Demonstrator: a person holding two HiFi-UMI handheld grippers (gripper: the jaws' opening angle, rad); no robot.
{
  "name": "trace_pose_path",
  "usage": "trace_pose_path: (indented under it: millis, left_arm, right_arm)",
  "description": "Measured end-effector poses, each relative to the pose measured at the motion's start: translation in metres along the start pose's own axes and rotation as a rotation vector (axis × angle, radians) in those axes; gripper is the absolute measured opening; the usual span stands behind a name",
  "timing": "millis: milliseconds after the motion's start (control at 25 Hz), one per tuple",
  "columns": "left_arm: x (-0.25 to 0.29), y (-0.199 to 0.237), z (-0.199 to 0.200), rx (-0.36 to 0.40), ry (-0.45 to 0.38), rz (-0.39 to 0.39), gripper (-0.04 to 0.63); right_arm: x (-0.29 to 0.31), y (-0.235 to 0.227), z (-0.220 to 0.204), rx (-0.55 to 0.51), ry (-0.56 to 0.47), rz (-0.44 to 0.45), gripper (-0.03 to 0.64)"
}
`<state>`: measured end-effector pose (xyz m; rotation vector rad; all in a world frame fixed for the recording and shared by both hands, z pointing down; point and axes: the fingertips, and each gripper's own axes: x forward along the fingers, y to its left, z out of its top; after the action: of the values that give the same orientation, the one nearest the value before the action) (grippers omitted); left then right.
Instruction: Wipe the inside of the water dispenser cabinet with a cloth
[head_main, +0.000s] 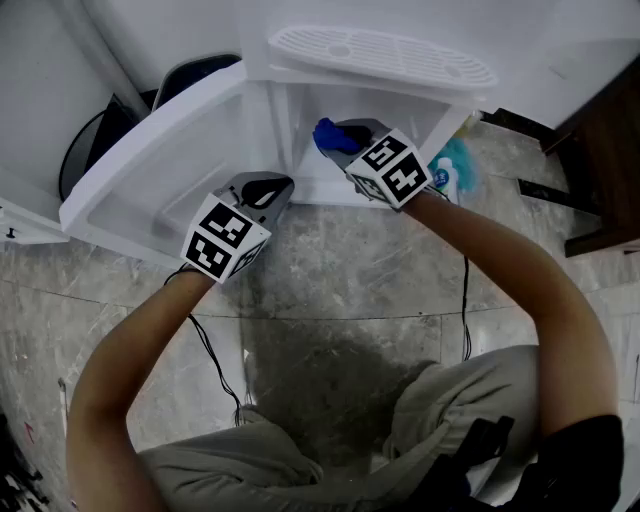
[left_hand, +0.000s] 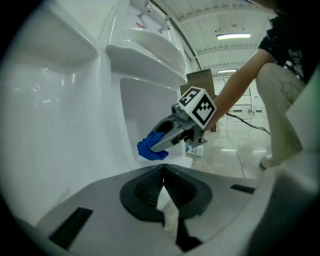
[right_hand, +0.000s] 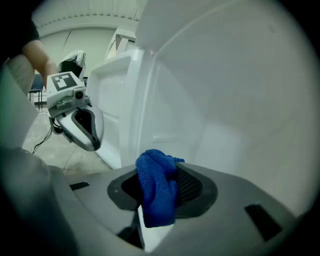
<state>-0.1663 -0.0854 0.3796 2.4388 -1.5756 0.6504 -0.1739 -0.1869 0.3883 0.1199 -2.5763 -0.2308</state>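
The white water dispenser's cabinet (head_main: 405, 118) stands open, its door (head_main: 150, 170) swung out to the left. My right gripper (head_main: 340, 135) is shut on a bunched blue cloth (head_main: 326, 136) and holds it just inside the cabinet opening, close to the left inner wall. In the right gripper view the cloth (right_hand: 157, 192) hangs folded between the jaws, in front of the white inner wall. The left gripper view shows the cloth (left_hand: 149, 150) at the cabinet's lower edge. My left gripper (head_main: 268, 188) is shut and empty, hovering by the door's inner face.
A white drip grille (head_main: 380, 55) tops the dispenser. A blue-and-white bottle (head_main: 447, 180) stands on the marble floor right of the cabinet. A dark bin (head_main: 100, 140) sits behind the door, dark wooden furniture (head_main: 610, 150) at far right. Cables trail over the floor by my knees.
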Motion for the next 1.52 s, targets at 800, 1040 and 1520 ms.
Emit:
trace_pose_path:
  millis: [800, 1040, 1520]
  left_arm:
    - [-0.04, 0.022, -0.056, -0.15, 0.01, 0.039, 0.008]
    - [-0.043, 0.027, -0.052, -0.169, -0.004, 0.054, 0.008]
    - [-0.031, 0.018, -0.056, -0.179, -0.002, 0.016, 0.008]
  right_arm:
    - [0.104, -0.038, -0.046, -0.066, 0.168, -0.123, 0.114]
    - [0.121, -0.061, -0.047, -0.1, 0.199, -0.176, 0.114]
    - [0.111, -0.045, -0.047, -0.052, 0.184, -0.194, 0.112]
